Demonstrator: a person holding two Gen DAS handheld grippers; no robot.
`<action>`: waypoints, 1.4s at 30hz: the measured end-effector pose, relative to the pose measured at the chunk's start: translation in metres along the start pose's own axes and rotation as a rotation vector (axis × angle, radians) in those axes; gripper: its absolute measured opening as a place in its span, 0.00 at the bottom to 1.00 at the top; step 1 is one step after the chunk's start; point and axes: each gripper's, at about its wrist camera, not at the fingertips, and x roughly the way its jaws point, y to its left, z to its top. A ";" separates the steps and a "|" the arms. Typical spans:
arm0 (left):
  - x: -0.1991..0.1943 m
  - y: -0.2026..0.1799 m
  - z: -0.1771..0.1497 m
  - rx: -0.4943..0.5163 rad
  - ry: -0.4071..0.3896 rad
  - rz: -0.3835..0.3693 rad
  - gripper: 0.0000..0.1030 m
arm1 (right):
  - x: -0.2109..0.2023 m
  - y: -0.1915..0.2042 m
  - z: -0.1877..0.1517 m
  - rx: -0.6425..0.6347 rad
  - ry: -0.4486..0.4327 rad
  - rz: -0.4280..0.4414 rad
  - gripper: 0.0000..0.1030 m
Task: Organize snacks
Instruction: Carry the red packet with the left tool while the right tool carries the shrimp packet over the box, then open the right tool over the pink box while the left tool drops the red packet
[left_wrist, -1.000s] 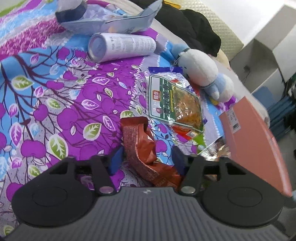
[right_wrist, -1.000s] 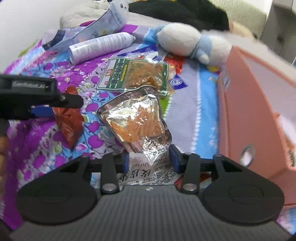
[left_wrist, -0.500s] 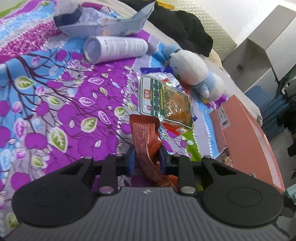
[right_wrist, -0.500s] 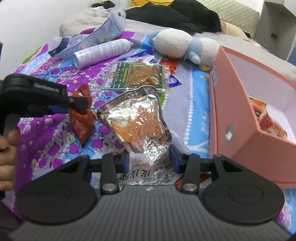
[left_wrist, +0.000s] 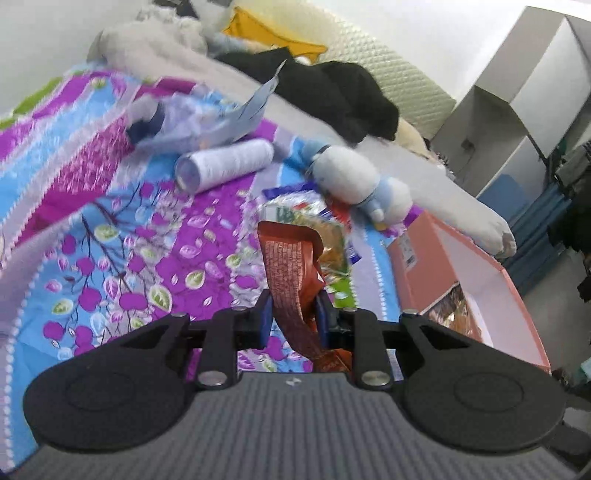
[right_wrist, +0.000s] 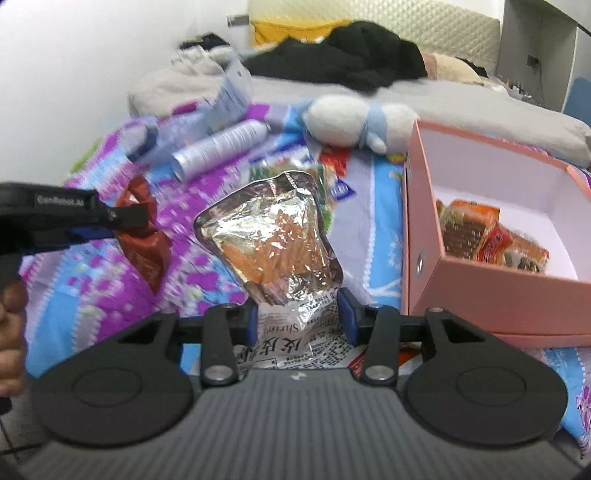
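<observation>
My left gripper (left_wrist: 293, 314) is shut on a red-brown snack packet (left_wrist: 291, 273) and holds it above the purple flowered bedspread; it also shows in the right wrist view (right_wrist: 142, 236). My right gripper (right_wrist: 299, 317) is shut on a silver foil snack bag (right_wrist: 269, 240), held up above the bed. A pink box (right_wrist: 495, 291) stands at the right with several snack packs (right_wrist: 480, 236) inside; it also shows in the left wrist view (left_wrist: 436, 266). A green snack pack (left_wrist: 306, 216) lies flat on the bed beyond the packets.
A white cylinder can (left_wrist: 225, 164) lies on the bedspread, with a crumpled blue-white bag (left_wrist: 207, 118) behind it. A white-and-blue plush toy (left_wrist: 362, 184) lies by the box. Black clothing (right_wrist: 343, 59) and a grey pillow (right_wrist: 517, 122) are at the back.
My left gripper closed on the red-brown packet and lifted it off the bedspread. Both grippers rose, the right one still holding the foil bag, and the box's inside came into view.
</observation>
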 end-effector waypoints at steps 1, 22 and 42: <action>-0.004 -0.006 0.001 0.006 -0.004 -0.001 0.26 | -0.004 -0.002 0.002 0.009 -0.011 0.001 0.44; -0.005 -0.173 -0.036 0.225 0.121 -0.256 0.26 | -0.088 -0.112 -0.020 0.184 -0.113 -0.168 0.44; 0.095 -0.286 0.010 0.323 0.152 -0.271 0.26 | -0.043 -0.194 0.040 0.147 -0.265 -0.167 0.44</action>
